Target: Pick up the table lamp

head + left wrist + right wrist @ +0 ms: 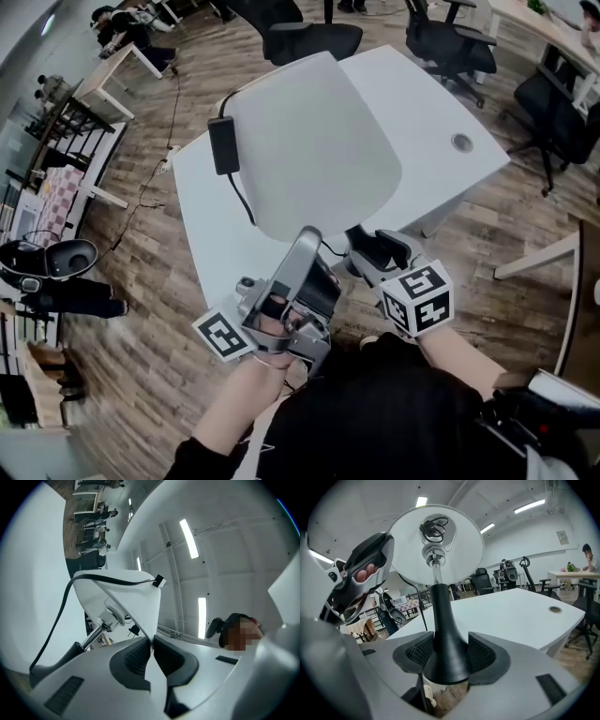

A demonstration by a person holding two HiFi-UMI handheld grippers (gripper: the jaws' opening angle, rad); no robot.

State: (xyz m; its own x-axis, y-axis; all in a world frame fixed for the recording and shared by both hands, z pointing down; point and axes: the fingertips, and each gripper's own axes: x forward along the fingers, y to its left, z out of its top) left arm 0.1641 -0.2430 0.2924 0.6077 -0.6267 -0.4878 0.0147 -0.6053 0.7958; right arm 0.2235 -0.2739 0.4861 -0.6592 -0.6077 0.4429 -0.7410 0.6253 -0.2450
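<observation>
The table lamp's big white shade (314,145) fills the middle of the head view, over the near part of the white table (431,112). My left gripper (309,239) points up and is shut on the shade's thin lower rim (151,637). Inside the shade I see a chrome socket (110,618) and a black cable (61,616). My right gripper (364,246) is shut on the lamp's black flared stem (443,620), its pads (482,652) pressing on both sides. The shade's underside (436,545) stands above it. The lamp's foot is hidden.
A black power adapter (223,143) with its cable lies on the table left of the shade. Black office chairs (309,37) stand beyond the table's far edge and another (553,112) at the right. Wood floor surrounds the table; a metal rack (66,141) is far left.
</observation>
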